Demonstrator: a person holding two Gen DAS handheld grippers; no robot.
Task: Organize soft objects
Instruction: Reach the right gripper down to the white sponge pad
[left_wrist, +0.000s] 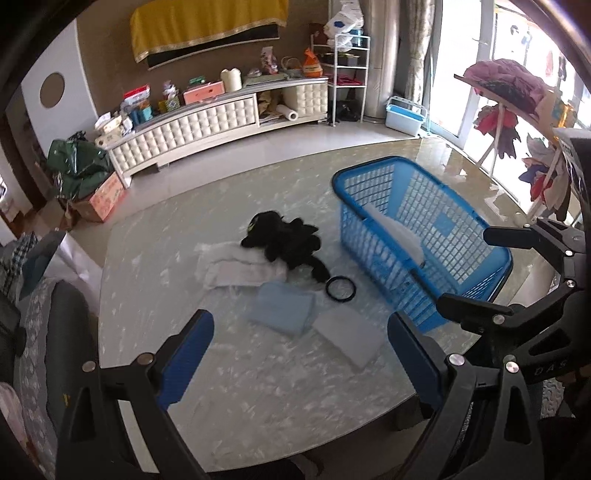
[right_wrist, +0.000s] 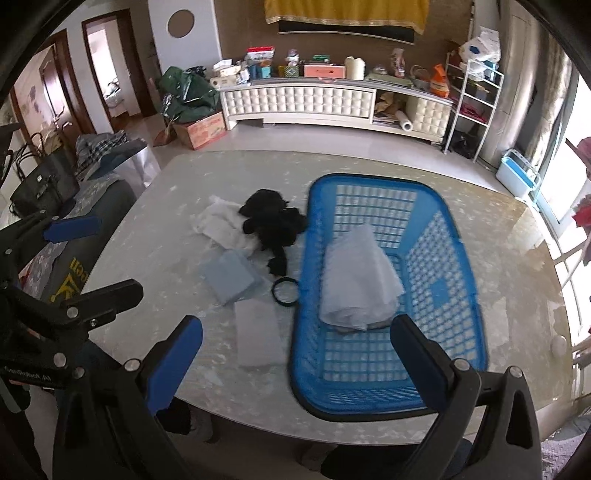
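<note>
Blue-padded left gripper (left_wrist: 295, 354) and right gripper (right_wrist: 295, 354) gape wide, empty.

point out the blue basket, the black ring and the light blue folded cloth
blue basket (right_wrist: 466, 280), right wrist view, on its right rim
black ring (right_wrist: 285, 292), right wrist view, on the table seen through its hole
light blue folded cloth (left_wrist: 282, 308), left wrist view, middle of its top face

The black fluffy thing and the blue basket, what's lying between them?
Mostly bare table; just a black ring by the blue basket, below the black fluffy thing, seen from the right wrist.

A home living room: a tufted white media cabinet (right_wrist: 303, 101) cluttered with household goods, curtained windows
</note>
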